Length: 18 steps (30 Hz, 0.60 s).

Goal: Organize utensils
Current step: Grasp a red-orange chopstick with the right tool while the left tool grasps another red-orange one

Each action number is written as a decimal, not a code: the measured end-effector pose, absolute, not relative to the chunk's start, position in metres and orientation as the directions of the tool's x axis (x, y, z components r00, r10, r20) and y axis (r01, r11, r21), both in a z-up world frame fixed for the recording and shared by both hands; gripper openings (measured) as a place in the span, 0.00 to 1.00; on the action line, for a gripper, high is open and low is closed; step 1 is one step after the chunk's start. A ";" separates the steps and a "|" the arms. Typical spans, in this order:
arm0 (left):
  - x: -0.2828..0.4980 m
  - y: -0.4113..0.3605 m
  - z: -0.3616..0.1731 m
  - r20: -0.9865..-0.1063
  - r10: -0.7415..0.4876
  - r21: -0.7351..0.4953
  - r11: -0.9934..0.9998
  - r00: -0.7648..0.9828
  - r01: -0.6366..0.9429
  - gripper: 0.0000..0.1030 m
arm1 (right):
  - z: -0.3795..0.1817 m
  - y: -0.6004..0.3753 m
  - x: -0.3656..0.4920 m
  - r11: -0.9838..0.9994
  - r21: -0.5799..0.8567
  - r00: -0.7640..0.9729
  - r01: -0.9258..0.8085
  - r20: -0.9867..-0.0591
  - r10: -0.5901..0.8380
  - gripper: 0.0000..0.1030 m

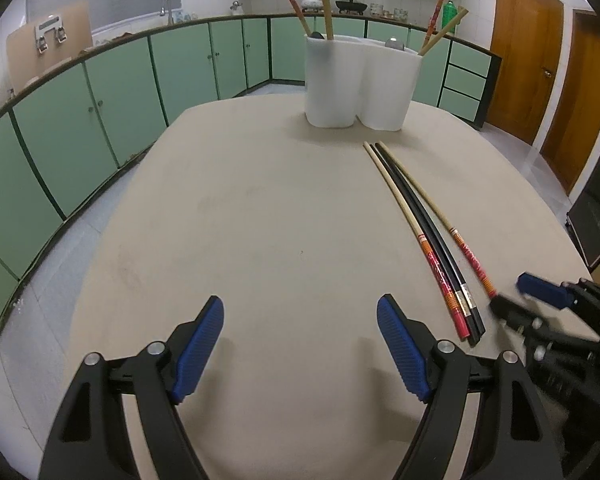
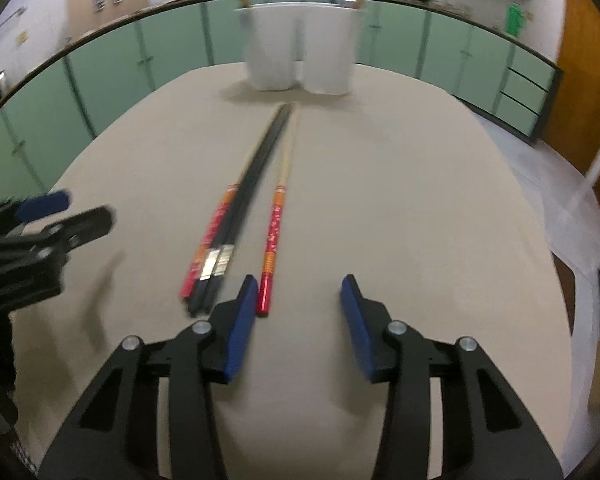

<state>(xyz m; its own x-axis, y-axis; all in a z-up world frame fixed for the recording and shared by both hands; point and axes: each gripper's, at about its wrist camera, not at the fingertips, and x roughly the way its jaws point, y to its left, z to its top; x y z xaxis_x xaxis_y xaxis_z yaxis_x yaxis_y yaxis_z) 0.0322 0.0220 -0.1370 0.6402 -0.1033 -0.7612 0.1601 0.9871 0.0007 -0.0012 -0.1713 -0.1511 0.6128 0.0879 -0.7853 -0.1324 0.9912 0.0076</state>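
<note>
Several chopsticks lie on the beige table: a bundle of a red-ended one (image 1: 440, 276) (image 2: 208, 248) with black ones (image 1: 420, 208) (image 2: 256, 168), and a separate red-ended one (image 1: 472, 260) (image 2: 274, 240) to their right. A white two-part holder (image 1: 360, 84) (image 2: 296, 48) stands at the far side with several chopsticks in it. My left gripper (image 1: 300, 312) is open and empty, left of the chopsticks. My right gripper (image 2: 300, 292) is open, low over the near end of the separate chopstick, which lies beside its left finger (image 2: 244, 312). The right gripper also shows in the left wrist view (image 1: 512, 296).
Green kitchen cabinets (image 1: 100, 100) curve behind and left of the table (image 1: 260, 220). Wooden doors (image 1: 540, 60) stand at the right. The left gripper shows at the left edge of the right wrist view (image 2: 60, 216).
</note>
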 end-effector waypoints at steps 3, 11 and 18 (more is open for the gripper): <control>0.032 0.023 -0.138 -0.763 -0.103 -0.001 0.987 0.639 0.158 0.75 | -0.151 -0.178 -0.001 0.991 0.045 0.609 -0.129 -0.785 0.115 0.41; 0.027 0.011 -0.141 -0.771 -0.135 -0.021 0.982 0.622 0.186 0.75 | -0.153 -0.169 -0.003 0.984 0.066 0.605 -0.168 -0.781 0.156 0.05; 0.020 -0.017 -0.149 -0.791 -0.193 -0.048 0.965 0.581 0.257 0.75 | -0.152 -0.190 -0.005 0.989 0.089 0.610 -0.115 -0.780 0.141 0.05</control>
<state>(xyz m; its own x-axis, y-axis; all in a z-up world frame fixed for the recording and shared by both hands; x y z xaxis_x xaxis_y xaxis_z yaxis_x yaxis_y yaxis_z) 0.0200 -0.0170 -0.1489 0.5806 -0.1932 -0.7910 0.2565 0.9654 -0.0475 -0.0049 -0.1904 -0.1524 0.6099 0.1409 -0.7798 -0.1146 0.9894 0.0891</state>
